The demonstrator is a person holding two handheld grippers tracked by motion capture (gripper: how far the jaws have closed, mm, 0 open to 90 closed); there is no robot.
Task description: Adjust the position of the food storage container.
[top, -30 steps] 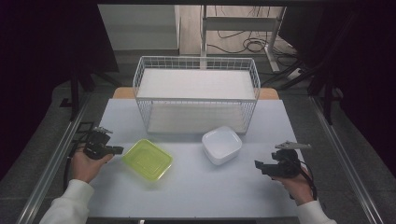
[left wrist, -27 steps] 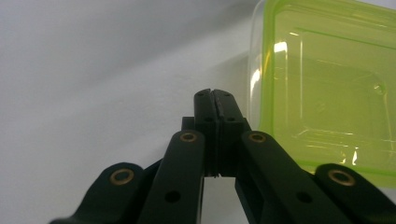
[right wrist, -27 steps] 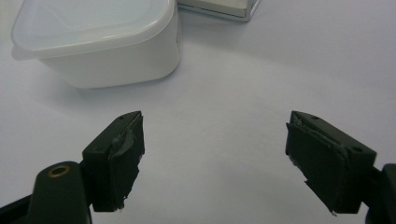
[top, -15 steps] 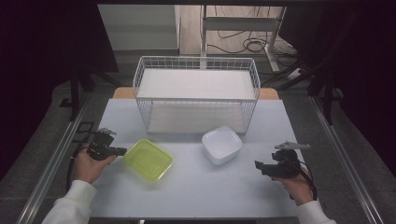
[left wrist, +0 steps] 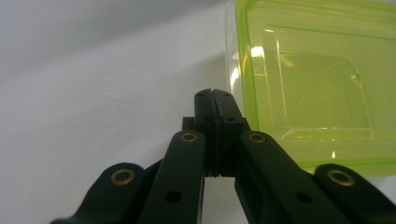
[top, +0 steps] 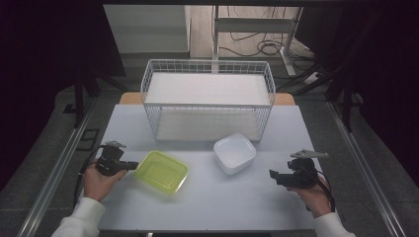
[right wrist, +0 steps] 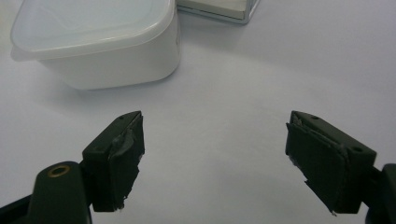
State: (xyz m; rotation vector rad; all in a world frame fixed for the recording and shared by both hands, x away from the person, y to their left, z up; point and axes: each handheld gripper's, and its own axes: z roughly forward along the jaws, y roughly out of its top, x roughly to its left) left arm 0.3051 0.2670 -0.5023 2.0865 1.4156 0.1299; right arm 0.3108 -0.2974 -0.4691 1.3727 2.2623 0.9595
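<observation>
A: Look at the left hand (top: 99, 180). It lies low at the near left of the tabletop (top: 207, 207), forearm coming in from the bottom, and the left gripper (top: 132, 165) points level across toward the green container (top: 162, 172).

B: Jaws clenched?

A: Pressed flat together with nothing between them. In the left gripper view the left gripper (left wrist: 215, 100) sits just beside the green container (left wrist: 317, 88), tips at its rim; whether they touch I cannot tell.

B: And the other side?

A: The right hand (top: 311, 195) rests at the near right, the right gripper (top: 272, 174) aimed inward toward the white container (top: 235, 153) but well apart from it. In the right gripper view the right gripper (right wrist: 215, 154) stands released, jaws wide with bare tabletop between them, and the white container (right wrist: 98, 42) lies farther off to the upper left.

B: Anything different from a second ago?

A: Little. The left gripper has edged closer to the green container's left corner. The right one has kept its place. Both containers lie where they were, in front of the wire basket (top: 207, 98).
</observation>
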